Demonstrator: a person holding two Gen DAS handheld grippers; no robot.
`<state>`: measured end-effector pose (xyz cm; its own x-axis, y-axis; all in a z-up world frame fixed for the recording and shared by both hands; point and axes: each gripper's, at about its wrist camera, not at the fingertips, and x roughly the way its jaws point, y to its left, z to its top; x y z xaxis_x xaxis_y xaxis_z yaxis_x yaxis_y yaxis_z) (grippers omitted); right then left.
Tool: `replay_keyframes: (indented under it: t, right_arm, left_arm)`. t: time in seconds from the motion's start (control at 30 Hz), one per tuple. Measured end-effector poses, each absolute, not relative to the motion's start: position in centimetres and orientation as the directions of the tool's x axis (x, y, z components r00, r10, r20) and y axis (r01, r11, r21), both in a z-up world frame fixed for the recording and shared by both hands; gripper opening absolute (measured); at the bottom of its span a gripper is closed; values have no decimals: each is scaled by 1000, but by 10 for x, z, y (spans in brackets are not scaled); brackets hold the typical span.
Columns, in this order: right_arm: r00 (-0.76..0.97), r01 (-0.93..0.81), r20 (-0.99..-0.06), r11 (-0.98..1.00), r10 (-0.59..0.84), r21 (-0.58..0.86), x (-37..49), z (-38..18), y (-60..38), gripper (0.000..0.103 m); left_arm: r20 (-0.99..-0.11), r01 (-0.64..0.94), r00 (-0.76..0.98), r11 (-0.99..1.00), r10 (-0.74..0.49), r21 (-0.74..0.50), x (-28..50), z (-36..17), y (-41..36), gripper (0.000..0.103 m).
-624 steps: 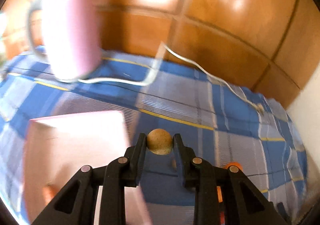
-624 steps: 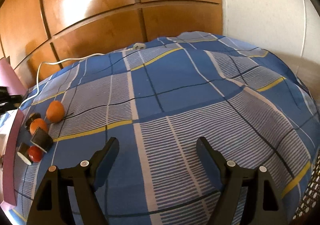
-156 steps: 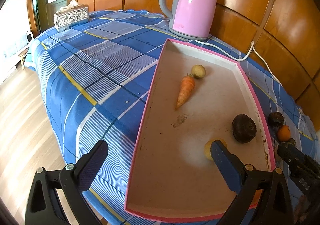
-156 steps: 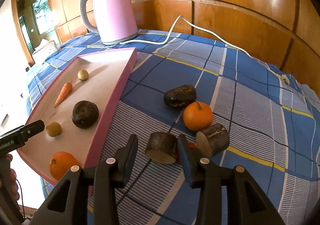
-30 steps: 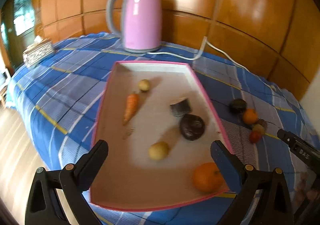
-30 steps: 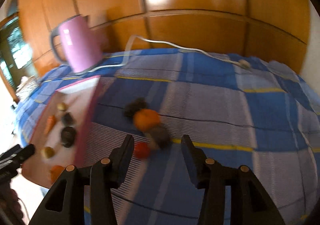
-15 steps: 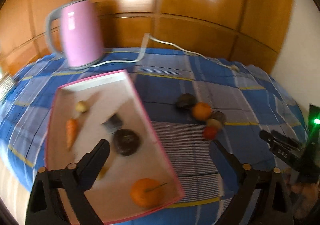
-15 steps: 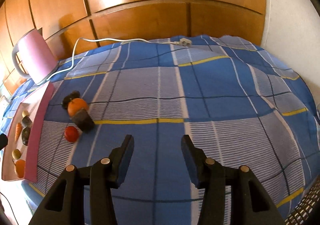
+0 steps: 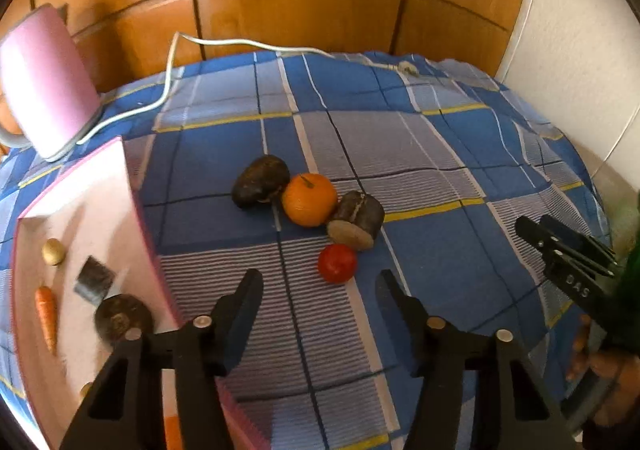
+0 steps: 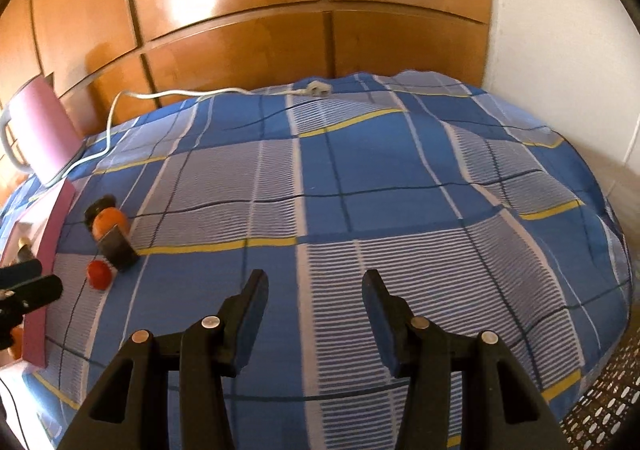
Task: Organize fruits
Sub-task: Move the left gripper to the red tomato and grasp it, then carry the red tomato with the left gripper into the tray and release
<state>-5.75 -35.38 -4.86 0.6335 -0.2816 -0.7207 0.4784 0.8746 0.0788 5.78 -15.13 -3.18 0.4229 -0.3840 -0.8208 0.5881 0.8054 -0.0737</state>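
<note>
The bench (image 9: 460, 154) under the blue checked cloth carries the pink tray (image 9: 136, 186), off to the left hand-held gripper's (image 9: 318, 290) left. Its jaws have just been narrowing, with nothing between them. The tomato (image 9: 337, 263) sits just ahead of it, slightly right, and looks like the next pick. The right hand-held gripper (image 10: 314, 292) is parted, empty, much farther off.

- My pink electric kettle (image 9: 46, 84) stands at the far left on the blue checked cloth (image 9: 420, 154).
- Its white power cord (image 9: 224, 44) trails across that cloth to a plug (image 10: 316, 88).
- Glossy wooden wall panels (image 10: 240, 10) rise behind; a white wall (image 10: 560, 30) stands right.
</note>
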Motion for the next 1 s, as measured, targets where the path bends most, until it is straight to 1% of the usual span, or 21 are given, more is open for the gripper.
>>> replay_keyframes:
  t: [0.13,0.23,0.4,0.47,0.5,0.63,0.73,0.83,1.0]
  right_arm:
    - [625,499,-727,862,-284,93,-60,-51,-359,49]
    - [623,493,-732,865,-277,93,-58,-54,-358,50]
    - [617,493,-738,865,-272,94,-58,-59,-359,50]
    - [616,496,-739,863,-272,96,-58,-59,-360,50]
    - [615,497,-740,862,-271,98,-58,-60,-361,50]
    - [607,500,-750,859,-262,104,-58,-66,-362,50]
    - [607,499,-748,861,-268,97,-58,-67,-361,50]
    - [608,499,-746,862,-273,92,-58,-68,-361,50]
    - [606,495,-744,866,-281,76,-56,-70,-356,58]
  left_arm:
    - [-836,600,404,797,-371,-64,66,-44,-161,45]
    - [-847,607,391,792,-361,-57,69,-52,-167,40]
    - [-852,617,382,785,-358,-54,73,-61,-175,37]
    - [-847,622,385,781,-366,-54,73,-61,-176,31]
    - [-845,623,384,780,-372,-60,73,-61,-176,25]
    - [-834,615,394,785,-386,-73,72,-62,-174,25]
    - [-820,591,391,797,-418,-124,69,-58,-165,25]
    - [-787,569,414,805,-457,-169,63,-41,-152,25]
    - [-714,473,492,842,-498,-260,70,-4,-107,25]
